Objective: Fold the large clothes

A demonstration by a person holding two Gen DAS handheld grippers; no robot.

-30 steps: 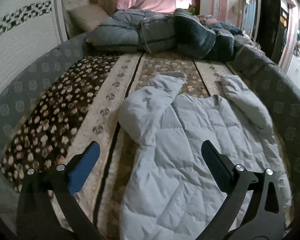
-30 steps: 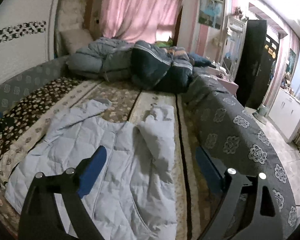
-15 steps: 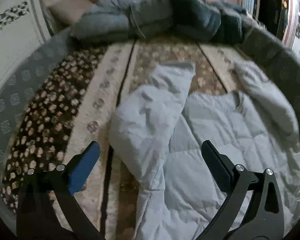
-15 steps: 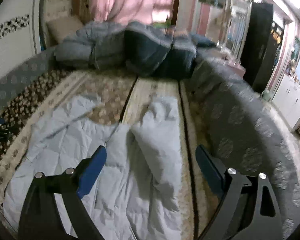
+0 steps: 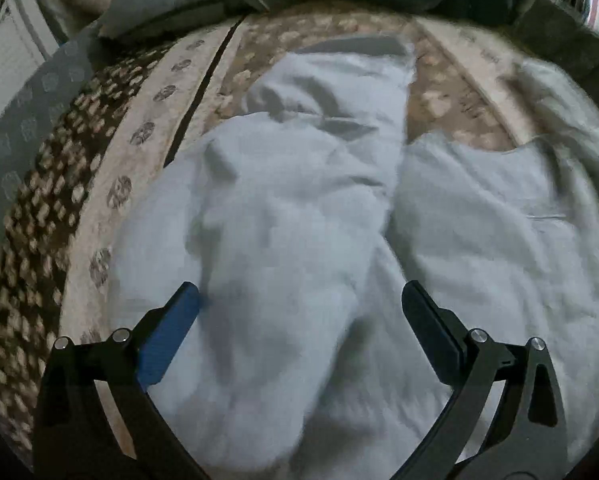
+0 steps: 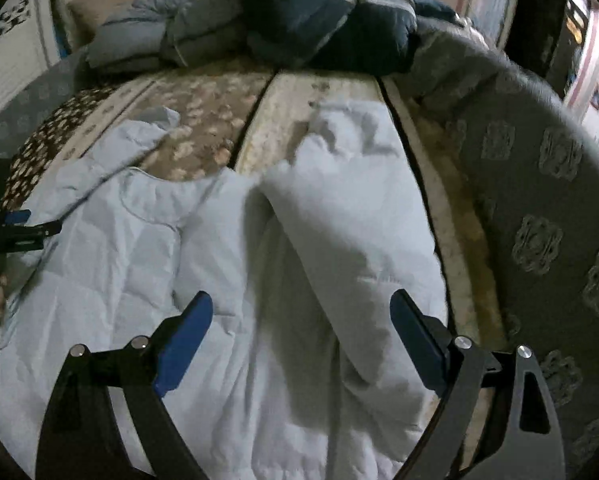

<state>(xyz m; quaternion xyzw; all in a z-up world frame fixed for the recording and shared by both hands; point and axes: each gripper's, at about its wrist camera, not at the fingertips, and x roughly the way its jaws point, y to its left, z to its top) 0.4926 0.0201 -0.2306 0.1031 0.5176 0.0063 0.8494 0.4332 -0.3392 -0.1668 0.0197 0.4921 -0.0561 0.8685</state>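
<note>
Pale blue quilted down jacket (image 5: 479,240) spread flat on a bed, both grippers over it with jaws wide.

Left gripper (image 5: 299,304) hangs above one puffy sleeve (image 5: 291,208), which lies folded up beside the jacket's body; nothing is between its jaws. Right gripper (image 6: 301,308) stands open too, above the other sleeve (image 6: 347,208) near the bed's edge, gripping nothing. The jacket rests on a brown and cream floral bedspread (image 6: 203,120), with a heap of dark blue and grey quilts (image 6: 291,20) piled at the far end.
</note>
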